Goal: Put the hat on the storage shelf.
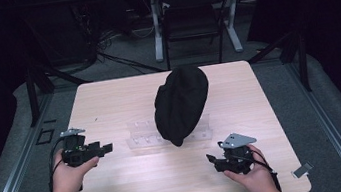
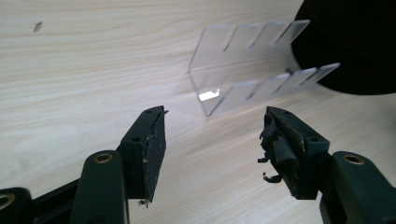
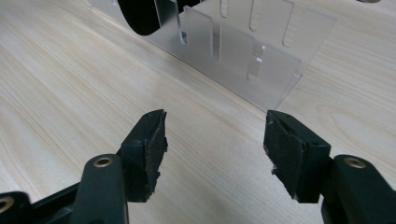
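Observation:
A black cap (image 1: 181, 103) rests on a clear slotted acrylic rack (image 1: 144, 136) in the middle of the pale wooden table (image 1: 108, 99). My left gripper (image 1: 107, 147) is held low at the table's left, pointing toward the rack's left end. Its jaws stand open with nothing between them (image 2: 215, 126), and the rack (image 2: 243, 65) and the cap's edge (image 2: 350, 42) lie just ahead. My right gripper (image 1: 211, 160) sits at the front right, also open and empty (image 3: 215, 128). It faces the rack's right end (image 3: 243, 51), with the cap (image 3: 140, 14) beyond.
A small grey clip-like piece (image 1: 302, 170) lies near the table's front right corner. A dark chair (image 1: 191, 17) and a white desk frame (image 1: 156, 27) stand behind the table. Bare wood stretches between both grippers and the rack.

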`<control>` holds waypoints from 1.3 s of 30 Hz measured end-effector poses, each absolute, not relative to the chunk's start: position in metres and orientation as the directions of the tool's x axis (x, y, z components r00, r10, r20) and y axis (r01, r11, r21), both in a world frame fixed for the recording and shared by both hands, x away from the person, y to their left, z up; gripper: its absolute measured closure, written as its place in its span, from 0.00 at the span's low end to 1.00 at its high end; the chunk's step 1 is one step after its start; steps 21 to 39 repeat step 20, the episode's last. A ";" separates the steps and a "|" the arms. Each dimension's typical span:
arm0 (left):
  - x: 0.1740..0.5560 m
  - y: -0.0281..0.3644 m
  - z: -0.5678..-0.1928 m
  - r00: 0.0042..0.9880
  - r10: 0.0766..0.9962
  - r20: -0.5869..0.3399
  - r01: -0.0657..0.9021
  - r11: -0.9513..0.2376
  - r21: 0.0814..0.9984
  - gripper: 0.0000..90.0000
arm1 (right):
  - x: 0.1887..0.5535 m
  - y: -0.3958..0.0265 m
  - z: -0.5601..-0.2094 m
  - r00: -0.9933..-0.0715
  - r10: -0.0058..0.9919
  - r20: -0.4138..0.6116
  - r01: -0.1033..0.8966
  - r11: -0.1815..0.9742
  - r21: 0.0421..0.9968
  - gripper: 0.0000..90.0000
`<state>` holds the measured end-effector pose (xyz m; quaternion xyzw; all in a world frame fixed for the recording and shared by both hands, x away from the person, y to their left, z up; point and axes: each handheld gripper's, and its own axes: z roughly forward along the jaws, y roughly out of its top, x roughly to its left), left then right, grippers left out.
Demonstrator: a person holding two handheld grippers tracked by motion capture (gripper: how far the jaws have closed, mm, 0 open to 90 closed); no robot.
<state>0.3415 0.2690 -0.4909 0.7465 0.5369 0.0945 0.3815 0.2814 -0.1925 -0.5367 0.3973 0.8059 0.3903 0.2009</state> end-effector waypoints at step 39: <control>0.303 0.286 -0.550 0.335 0.916 -0.221 0.642 -0.050 0.765 0.44 | 0.283 -0.206 -0.542 -0.567 0.822 -0.058 0.414 0.345 0.843 0.41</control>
